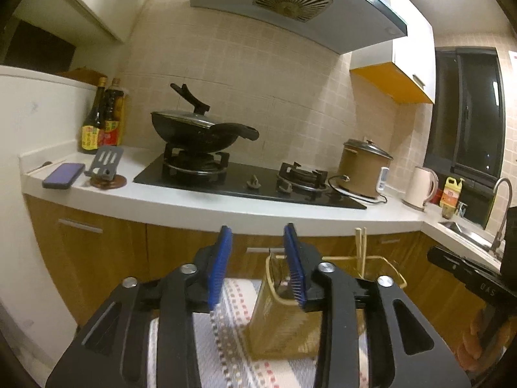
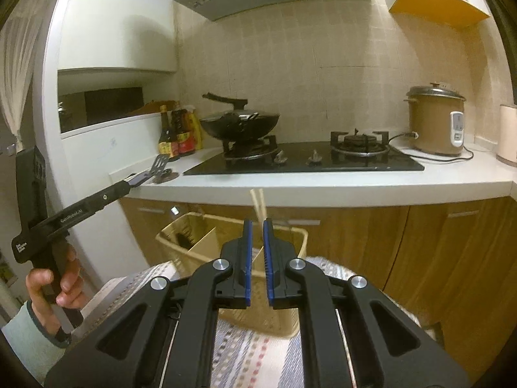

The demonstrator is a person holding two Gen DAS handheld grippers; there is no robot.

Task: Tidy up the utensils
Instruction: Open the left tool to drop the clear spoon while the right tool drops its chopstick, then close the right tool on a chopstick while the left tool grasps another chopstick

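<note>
A yellow utensil basket point(image 1: 278, 317) with dividers stands on a patterned cloth point(image 1: 232, 323), just ahead of both grippers. My left gripper point(image 1: 258, 236) hangs open above its near end with nothing between the blue pads. A pair of pale chopsticks point(image 1: 360, 249) stands almost upright in the basket's right part. In the right wrist view the chopsticks point(image 2: 258, 202) rise just beyond my right gripper point(image 2: 256, 223), whose pads leave only a thin slit and hold nothing. A dark utensil point(image 2: 184, 239) lies in the left compartment of the basket point(image 2: 200, 218).
Beyond the basket runs a white counter point(image 1: 181, 203) over wooden cabinets. It carries a wok point(image 1: 206, 129) on a gas hob, a rice cooker point(image 1: 362, 168), sauce bottles point(image 1: 103, 119), a phone point(image 1: 63, 174) and a kettle point(image 1: 420, 187). A person's hand point(image 2: 51, 284) grips the left handle.
</note>
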